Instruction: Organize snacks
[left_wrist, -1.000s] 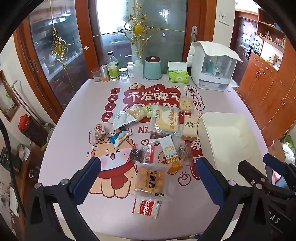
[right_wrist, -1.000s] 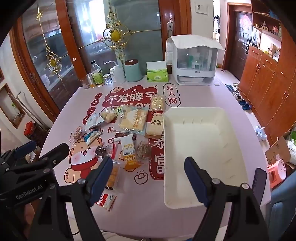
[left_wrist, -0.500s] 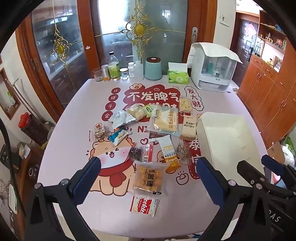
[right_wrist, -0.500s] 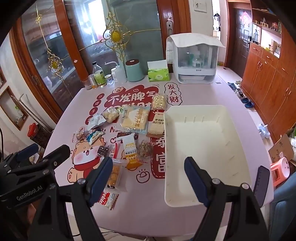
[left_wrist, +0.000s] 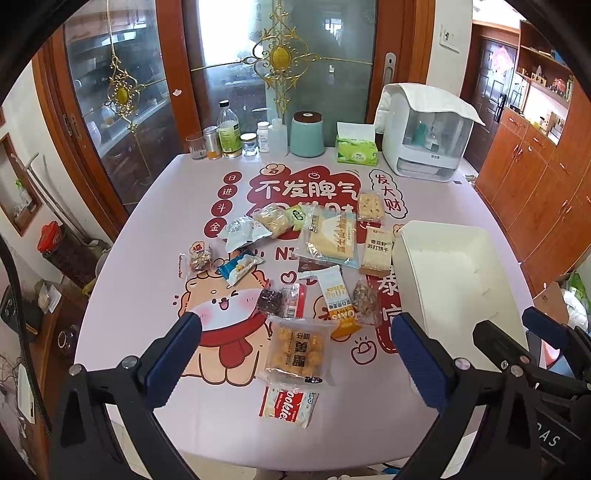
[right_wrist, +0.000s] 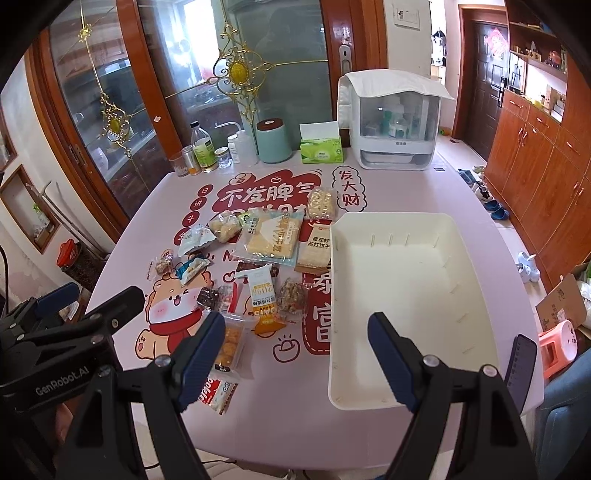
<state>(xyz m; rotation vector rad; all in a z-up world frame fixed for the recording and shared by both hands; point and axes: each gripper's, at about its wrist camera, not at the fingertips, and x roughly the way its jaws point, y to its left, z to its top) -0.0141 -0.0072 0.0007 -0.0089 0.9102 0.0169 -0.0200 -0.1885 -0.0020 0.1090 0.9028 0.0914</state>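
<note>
Crinkly plastic snack packets (left_wrist: 295, 277) lie loose at nine o'clock of the empty white plastic bin (right_wrist: 406, 295); probably light and slippery, best pinched at sealed edges. Both the left gripper (left_wrist: 295, 350) and right gripper (right_wrist: 299, 354) gape empty.

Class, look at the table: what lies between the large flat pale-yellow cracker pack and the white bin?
One snack: the upright beige soda-cracker packet lies between the cracker pack and the white bin, close against the bin's wall. The right wrist view shows it best.
</note>
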